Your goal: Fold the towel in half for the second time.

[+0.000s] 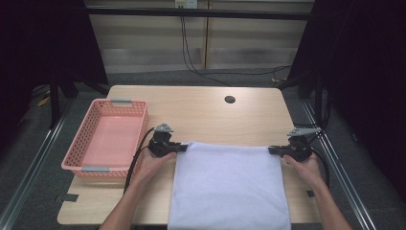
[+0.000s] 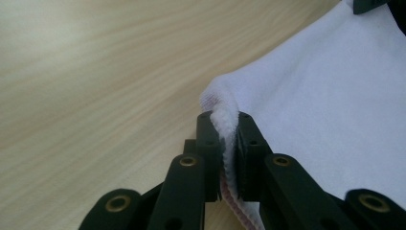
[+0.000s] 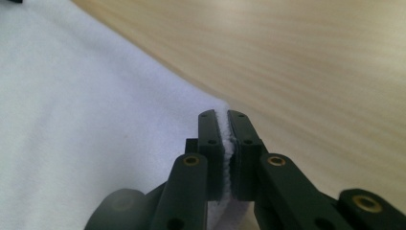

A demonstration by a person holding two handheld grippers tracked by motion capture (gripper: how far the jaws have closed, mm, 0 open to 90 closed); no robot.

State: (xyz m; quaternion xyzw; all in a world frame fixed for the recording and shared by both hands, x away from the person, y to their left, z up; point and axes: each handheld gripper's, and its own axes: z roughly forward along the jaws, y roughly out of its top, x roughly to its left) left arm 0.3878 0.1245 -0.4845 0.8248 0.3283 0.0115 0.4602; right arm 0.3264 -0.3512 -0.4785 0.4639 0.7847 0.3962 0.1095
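Note:
A white towel [image 1: 229, 184] lies flat on the wooden table [image 1: 201, 112], its near end hanging over the front edge. My left gripper [image 1: 183, 148] is shut on the towel's far left corner; in the left gripper view the bunched corner [image 2: 221, 103] pokes up between the black jaws of that gripper [image 2: 225, 120]. At the far right corner my right gripper [image 1: 271, 150] is shut as well. The right gripper view shows a thin fold of towel [image 3: 95, 110] pinched between the pads of the right gripper [image 3: 224, 117]. Both grippers point inward along the towel's far edge.
A pink plastic basket [image 1: 79, 153] stands on the left part of the table, beside my left hand. A round cable hole [image 1: 230, 99] sits near the table's far edge. Black curtains and a cabled wall lie beyond.

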